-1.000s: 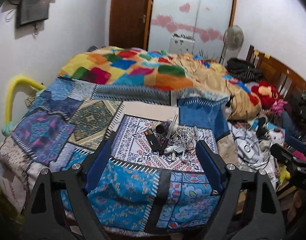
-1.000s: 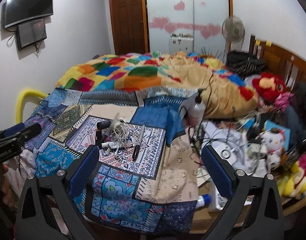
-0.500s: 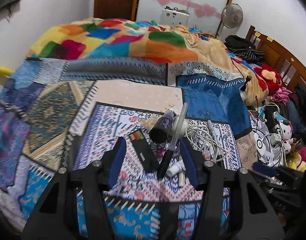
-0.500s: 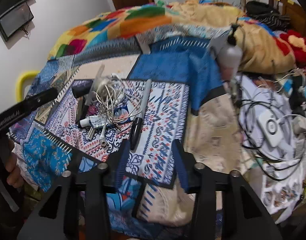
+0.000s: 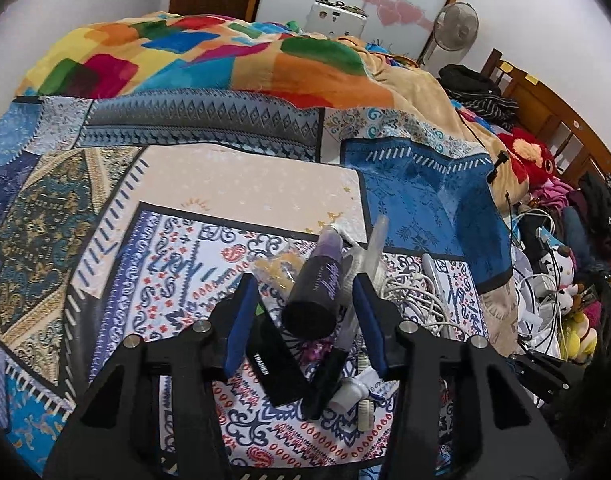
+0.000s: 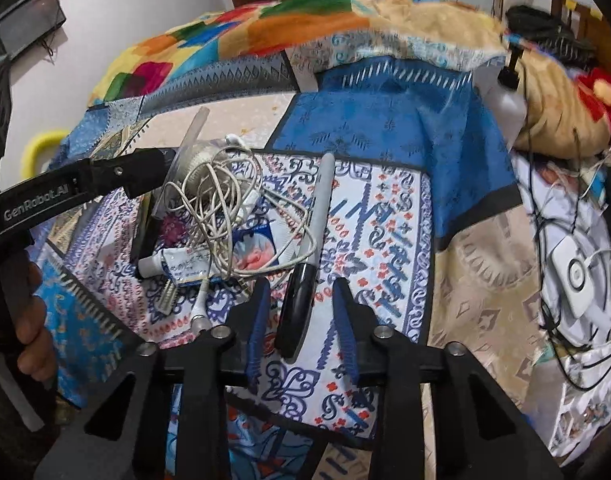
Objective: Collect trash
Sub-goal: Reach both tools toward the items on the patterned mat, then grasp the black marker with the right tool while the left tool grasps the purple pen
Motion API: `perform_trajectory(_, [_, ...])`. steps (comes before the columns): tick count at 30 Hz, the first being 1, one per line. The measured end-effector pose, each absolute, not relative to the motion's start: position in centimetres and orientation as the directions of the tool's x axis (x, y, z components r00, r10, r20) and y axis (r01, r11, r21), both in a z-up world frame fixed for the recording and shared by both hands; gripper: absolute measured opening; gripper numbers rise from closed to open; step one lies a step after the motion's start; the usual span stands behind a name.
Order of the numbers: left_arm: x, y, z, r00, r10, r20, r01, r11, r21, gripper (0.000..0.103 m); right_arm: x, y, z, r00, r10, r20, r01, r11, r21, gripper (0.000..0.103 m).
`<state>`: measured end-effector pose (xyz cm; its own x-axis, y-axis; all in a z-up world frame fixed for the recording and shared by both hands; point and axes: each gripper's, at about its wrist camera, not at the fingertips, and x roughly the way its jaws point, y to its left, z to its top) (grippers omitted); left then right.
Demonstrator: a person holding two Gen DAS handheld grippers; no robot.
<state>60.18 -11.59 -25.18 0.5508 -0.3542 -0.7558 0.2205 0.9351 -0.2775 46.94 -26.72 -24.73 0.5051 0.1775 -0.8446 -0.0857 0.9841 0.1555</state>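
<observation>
Patchwork bedspread [image 5: 85, 216] under a litter pile. Left wrist view: left gripper [image 5: 304, 292], jaws just closing, straddles a dark bottle [image 5: 315, 296] without visible pad contact. Right wrist view: right gripper [image 6: 301, 304], jaws just closing, flanks a marker [image 6: 305, 264], gaps on both sides; cable [image 6: 225, 216] and tube [image 6: 177, 265] lie beside it.

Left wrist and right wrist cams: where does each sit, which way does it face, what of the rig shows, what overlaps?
Left wrist: on the left gripper, tilted down at the bed; blue fingers flank a dark purple bottle.
Right wrist: on the right gripper, tilted down; fingers flank a black-capped marker; the left gripper and a hand show.
Shared: white cable tangle, small tube.
</observation>
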Motion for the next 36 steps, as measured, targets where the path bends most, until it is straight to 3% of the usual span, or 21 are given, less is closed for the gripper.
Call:
perform_trajectory(2, [60.3,-11.8,-25.4,0.549,-0.356,-0.757,0.221,0.935,-0.279,0.045,46.8,-26.5,-24.9,0.522,0.151,-0.839,-0.087,0.988,0.124,0.018])
perform_trajectory(5, [60.7,-12.0,-25.9,0.525,-0.377,-0.763,0.231,0.926,-0.298,0.031,46.6,-26.6,-25.0,0.536,0.128,-0.834,-0.093,0.991,0.092,0.012])
perform_trajectory(12, [60.1,-12.9,-25.5,0.516,-0.349,-0.783,0.250,0.935,-0.251,0.026,47.1,-27.8,-25.0,0.515,0.187,-0.836,-0.080,0.982,0.170,0.012])
perform_trajectory(23, [57.1,-11.8,-20.5,0.588,-0.332,-0.738,0.221,0.943,-0.249,0.025,45.1,-29.0,-20.8,0.570,0.193,-0.799,-0.061,0.979,0.193,0.012])
perform_trajectory(36, [47.8,-8.4,-9.9,0.709,-0.300,-0.638,0.191,0.953,-0.235,0.025,39.2,-27.9,-10.2,0.708,0.215,-0.673,-0.122,0.975,0.184,0.012])
